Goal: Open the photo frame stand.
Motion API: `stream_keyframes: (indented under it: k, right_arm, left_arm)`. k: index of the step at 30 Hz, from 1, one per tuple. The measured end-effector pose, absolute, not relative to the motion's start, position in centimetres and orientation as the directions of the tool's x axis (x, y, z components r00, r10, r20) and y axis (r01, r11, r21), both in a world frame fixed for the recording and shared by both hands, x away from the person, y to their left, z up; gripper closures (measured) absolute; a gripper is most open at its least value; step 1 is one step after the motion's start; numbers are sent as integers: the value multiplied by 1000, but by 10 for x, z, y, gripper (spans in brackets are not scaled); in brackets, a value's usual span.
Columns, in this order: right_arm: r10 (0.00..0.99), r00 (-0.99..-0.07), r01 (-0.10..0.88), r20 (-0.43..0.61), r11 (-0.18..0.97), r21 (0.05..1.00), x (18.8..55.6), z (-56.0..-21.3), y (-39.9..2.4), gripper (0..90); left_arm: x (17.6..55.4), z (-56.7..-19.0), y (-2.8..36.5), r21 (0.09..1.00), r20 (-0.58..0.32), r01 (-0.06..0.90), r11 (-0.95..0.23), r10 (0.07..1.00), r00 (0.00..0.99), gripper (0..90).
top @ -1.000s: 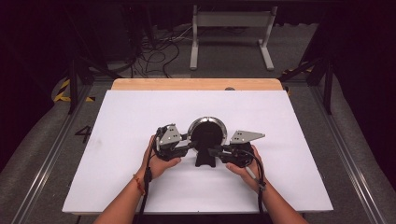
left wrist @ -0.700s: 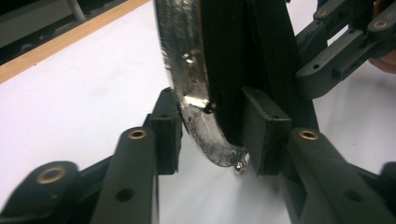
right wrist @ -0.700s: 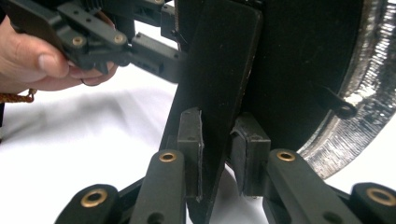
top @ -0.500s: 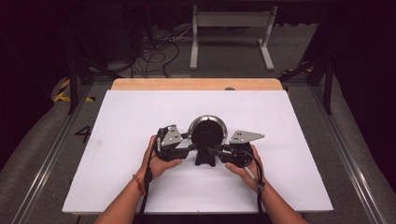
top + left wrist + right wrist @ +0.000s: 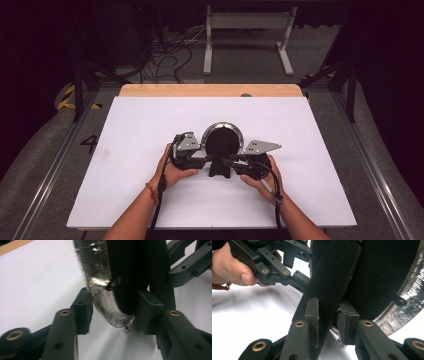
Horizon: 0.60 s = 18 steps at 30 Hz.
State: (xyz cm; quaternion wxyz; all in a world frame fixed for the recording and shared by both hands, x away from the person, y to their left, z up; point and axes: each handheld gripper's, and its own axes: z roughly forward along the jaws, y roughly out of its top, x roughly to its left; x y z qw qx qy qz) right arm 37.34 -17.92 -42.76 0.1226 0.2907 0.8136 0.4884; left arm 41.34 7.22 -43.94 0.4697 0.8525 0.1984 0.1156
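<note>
Round silver-rimmed frame (image 5: 222, 141) stood mid-table on black back stand (image 5: 329, 290). Left gripper (image 5: 204, 157) jaws straddled rim, contact unclear. Right gripper (image 5: 327, 322) clamped stand. Likely adjusting prop; next needs steady counter-hold.

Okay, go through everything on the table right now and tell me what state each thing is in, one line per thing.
Round silver-rimmed frame: lying on the table, black back facing up.
Black prop stand: swung out from the frame's back, pinched by the right gripper.
Left gripper: jaws straddle the frame's rim; grip uncertain.
Right gripper: shut on the stand.
White table: flat.
</note>
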Motion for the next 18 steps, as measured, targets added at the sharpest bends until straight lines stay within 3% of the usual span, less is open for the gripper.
stream_keyframes:
  k: [8, 18]
  right_arm:
    - [591, -795, 385, 134, 321, 865, 378, -428, -182, 728]
    - [601, -785, 408, 150, 320, 855, 383, -423, -184, 707]
  left_arm:
    - [411, -438, 70, 844, 33, 225, -486, 466, 884, 563]
    - [409, -435, 62, 842, 143, 165, -514, 506, 850, 556]
